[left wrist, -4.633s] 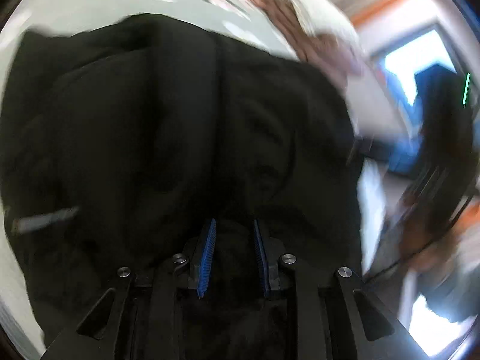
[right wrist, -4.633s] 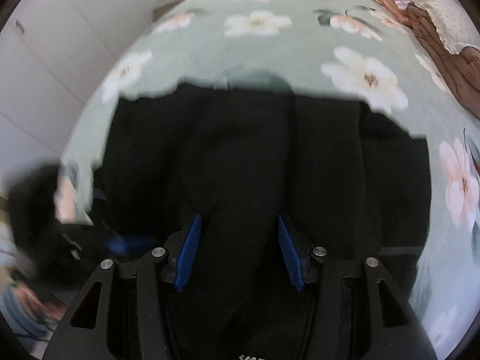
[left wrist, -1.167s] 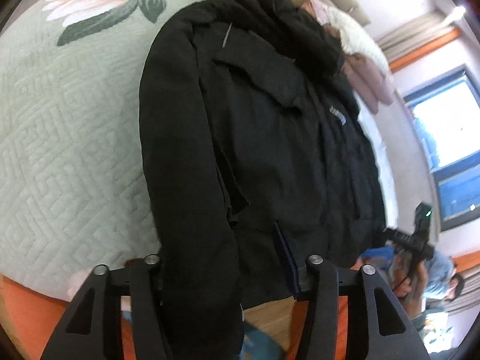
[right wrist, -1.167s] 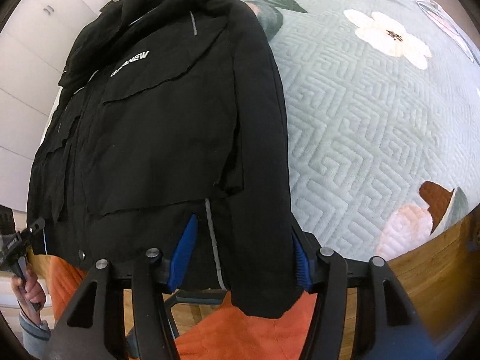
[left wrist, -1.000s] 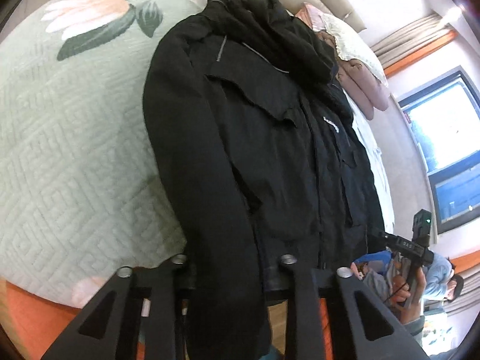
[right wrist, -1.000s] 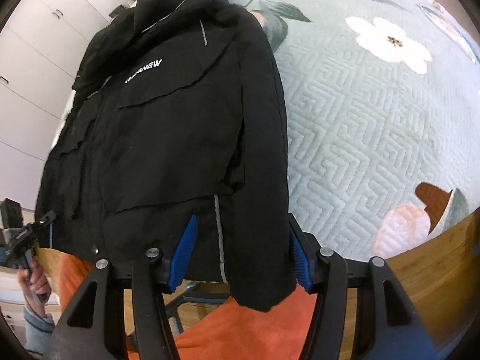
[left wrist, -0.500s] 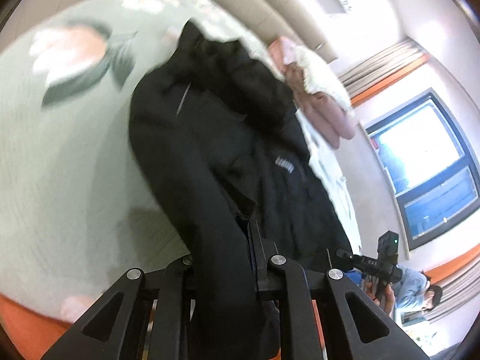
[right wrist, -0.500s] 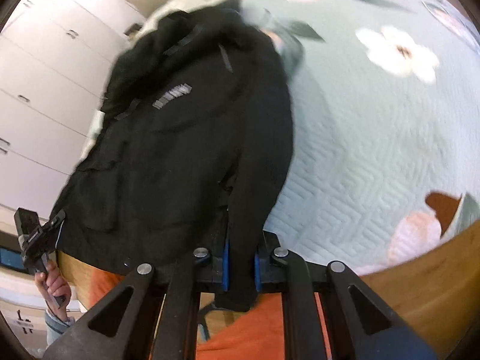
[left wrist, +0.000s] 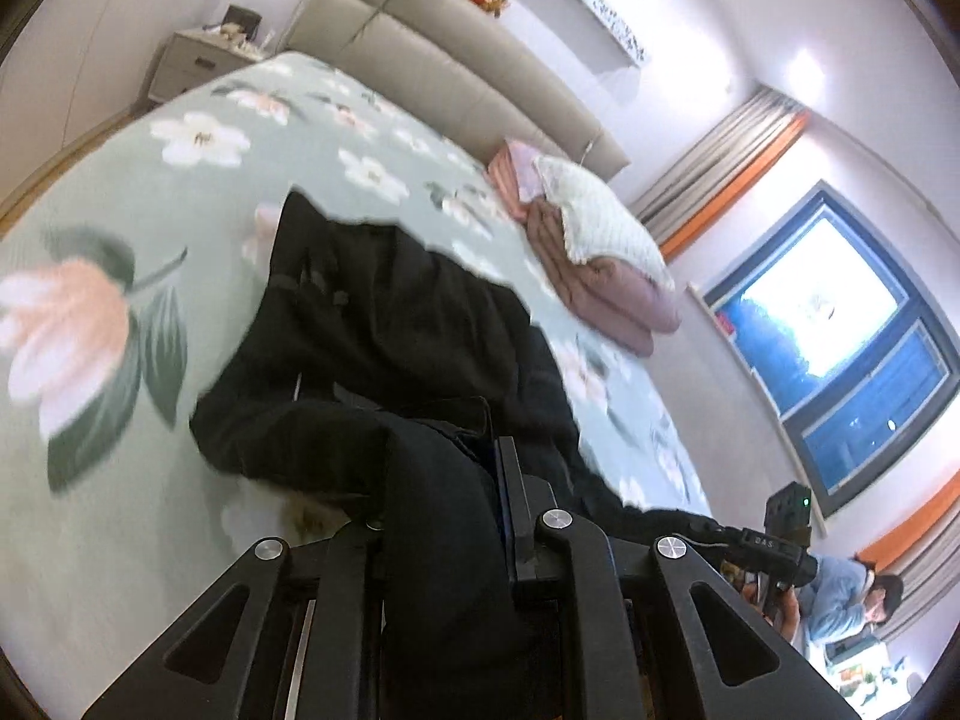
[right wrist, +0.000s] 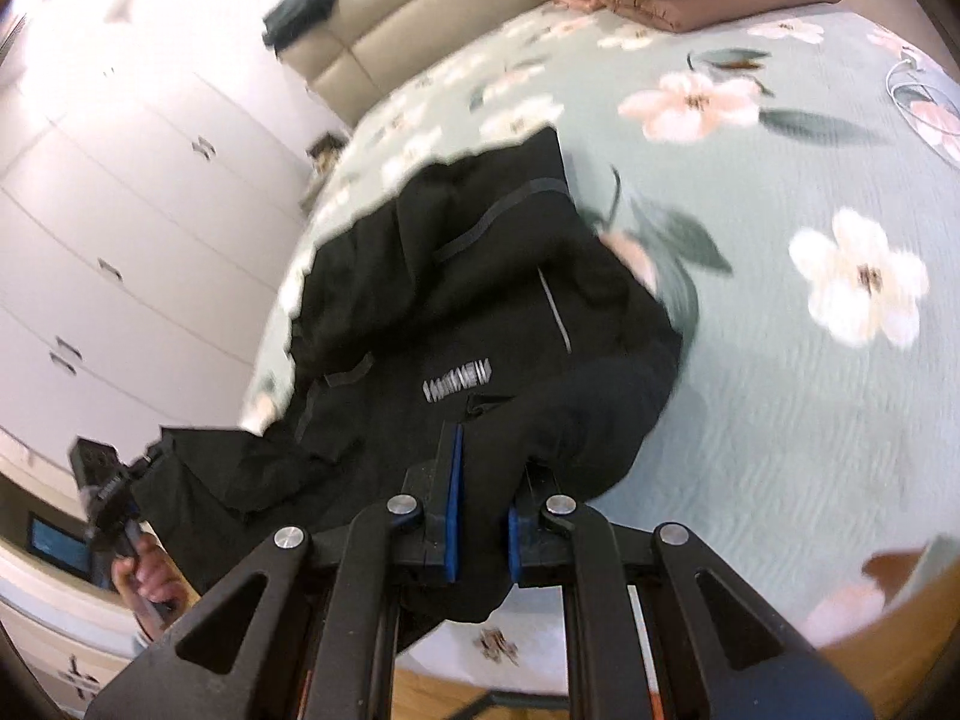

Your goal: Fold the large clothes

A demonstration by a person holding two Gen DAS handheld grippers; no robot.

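We have both tongs clenched on the black hooded zip-up jacket (right wrist: 456, 312): left tongs (left wrist: 444, 516) and right tongs (right wrist: 480, 516) each pinch a bottom corner, so the hem lifts evenly for a fold toward the hood. The rest lies on the green floral quilted bed (right wrist: 780, 372).

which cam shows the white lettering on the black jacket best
The right wrist view: the white lettering sits in plain sight on the black jacket, just beyond the right gripper, though motion blur smears it. In the left wrist view the jacket shows only dark folds, no lettering.
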